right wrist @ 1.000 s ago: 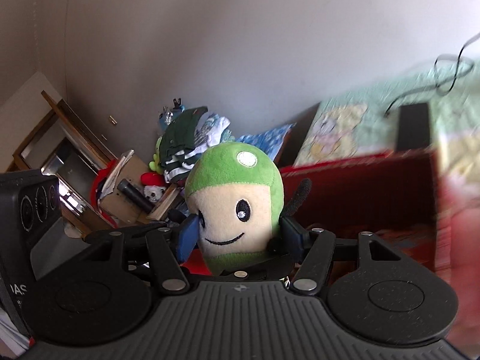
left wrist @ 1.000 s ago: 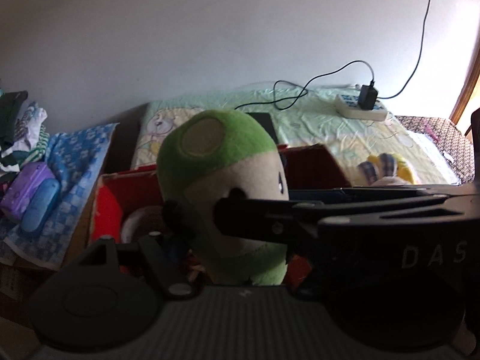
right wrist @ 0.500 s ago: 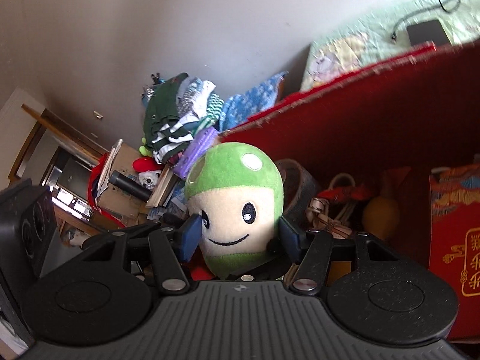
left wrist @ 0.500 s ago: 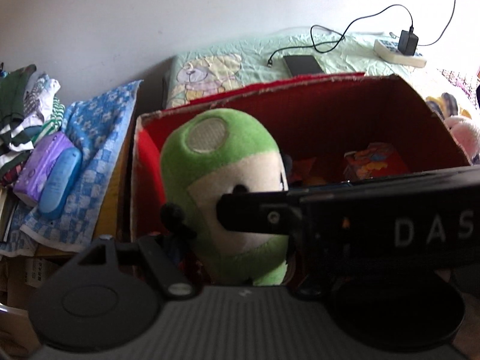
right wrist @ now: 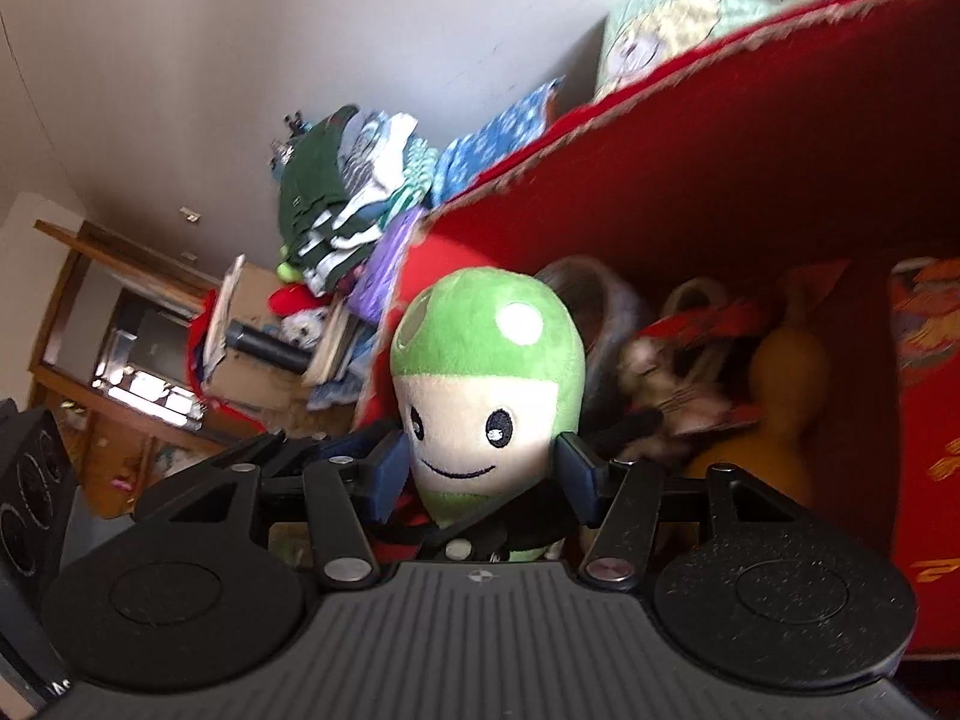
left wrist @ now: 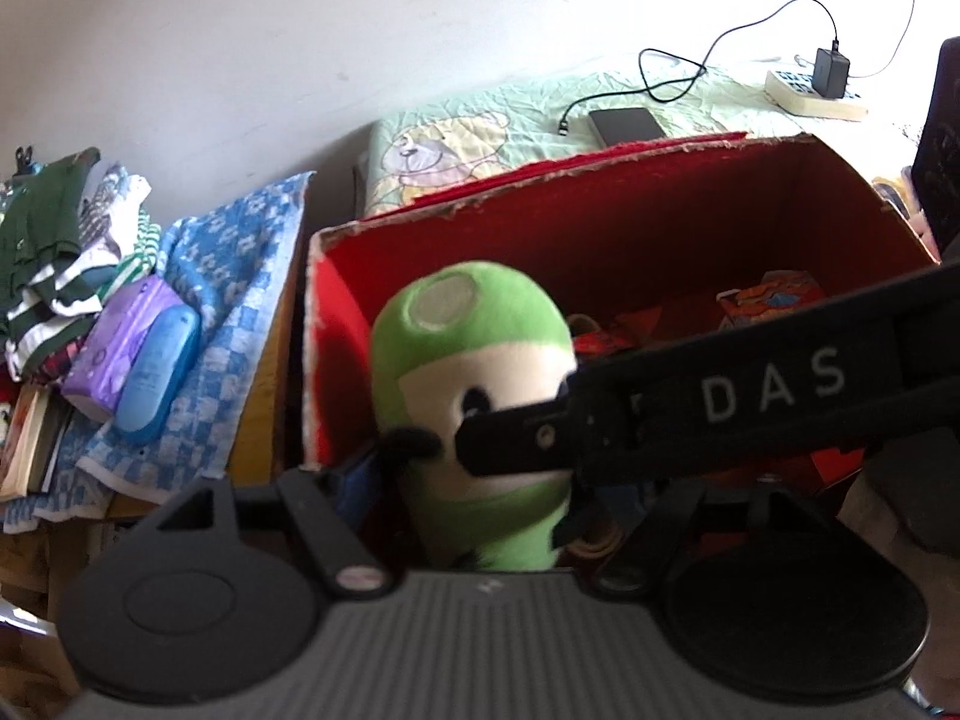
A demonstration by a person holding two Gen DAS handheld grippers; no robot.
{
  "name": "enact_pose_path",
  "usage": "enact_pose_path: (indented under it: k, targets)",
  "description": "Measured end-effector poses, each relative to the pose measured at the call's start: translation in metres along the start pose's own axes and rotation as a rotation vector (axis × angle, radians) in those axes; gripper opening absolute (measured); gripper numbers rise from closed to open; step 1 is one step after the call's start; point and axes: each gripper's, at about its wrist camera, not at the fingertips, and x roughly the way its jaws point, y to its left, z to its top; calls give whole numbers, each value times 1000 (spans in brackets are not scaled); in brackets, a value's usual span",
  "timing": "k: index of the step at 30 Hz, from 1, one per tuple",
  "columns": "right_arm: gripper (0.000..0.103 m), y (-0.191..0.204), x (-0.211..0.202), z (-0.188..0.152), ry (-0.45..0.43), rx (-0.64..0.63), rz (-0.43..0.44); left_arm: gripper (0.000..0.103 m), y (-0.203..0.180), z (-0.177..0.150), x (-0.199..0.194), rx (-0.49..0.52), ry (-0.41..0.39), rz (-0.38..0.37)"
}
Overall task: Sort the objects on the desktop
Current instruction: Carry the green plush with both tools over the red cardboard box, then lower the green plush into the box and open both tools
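Observation:
A green-capped plush mushroom toy (left wrist: pixel 474 372) with a cream face hangs over the near left corner of an open red cardboard box (left wrist: pixel 660 222). My left gripper (left wrist: pixel 474 486) is shut on its lower body; the left blue pad shows, and the other finger is hidden behind the right gripper's black arm (left wrist: pixel 720 396), which crosses from the right. In the right wrist view the same toy (right wrist: pixel 486 372) faces me. My right gripper (right wrist: pixel 483 468) is shut on it, a blue pad on each cheek. The red box wall (right wrist: pixel 720 138) rises behind.
The box holds a red packet (left wrist: pixel 774 300), a yellow toy (right wrist: pixel 780 396) and other clutter. Left of the box lie a blue checked cloth (left wrist: pixel 228 300), a purple pack (left wrist: pixel 120 348), a blue case (left wrist: pixel 159 372) and folded clothes (left wrist: pixel 54 240). A phone (left wrist: pixel 627 123) and power strip (left wrist: pixel 810 93) lie behind.
Both grippers have carried the plush toy forward and down, from in front of the box to over its open inside. The grip on the toy is unchanged.

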Motion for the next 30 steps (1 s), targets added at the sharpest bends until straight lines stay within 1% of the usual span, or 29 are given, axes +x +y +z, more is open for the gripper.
enact_pose_path:
  k: [2,5,8,11,13,14,15,16,17,18,20,21,23,26,30]
  targets:
    - [59,2,4,1,16,-1,-17,72,2,-1,-2,-2,-4,4]
    - [61,2,1,3,30,10,-21,71,-3,-1,1,6,-2,36]
    - [66,-1,-14,2,-13,8,-32,71,-3,0,5,-6,8,34]
    - [66,-6,-32,4,-61,30,-27,70,-2,0,5,-9,5,33]
    - [63,-9,-43,3,-118,45,-42,70,-1,-1,5,-11,6,28]
    - [60,-11,-46,3,-139,54,-55,69,-1,0,5,-12,6,26]
    - [54,-13,-48,3,-149,70,-66,69,-1,0,4,-13,5,22]
    - [50,-16,-47,4,-152,91,-72,68,-1,0,2,-15,3,16]
    - [41,-18,-44,5,-148,112,-74,68,0,0,0,-17,0,9]
    - [36,-20,-41,7,-140,130,-82,67,0,0,-2,-18,-6,4]
    - [31,-19,-34,8,-116,132,-124,66,1,0,-7,-20,-23,-7]
    - [29,-17,-31,10,-110,124,-138,65,1,0,-10,-20,-31,-14]
    - [29,-13,-26,13,-105,113,-137,65,1,0,-11,-20,-35,-14]
    - [28,-7,-23,18,-101,83,-121,64,-3,1,-8,-22,-23,19]
    - [28,-2,-11,18,-52,43,-108,63,0,-2,-7,-47,-13,35]
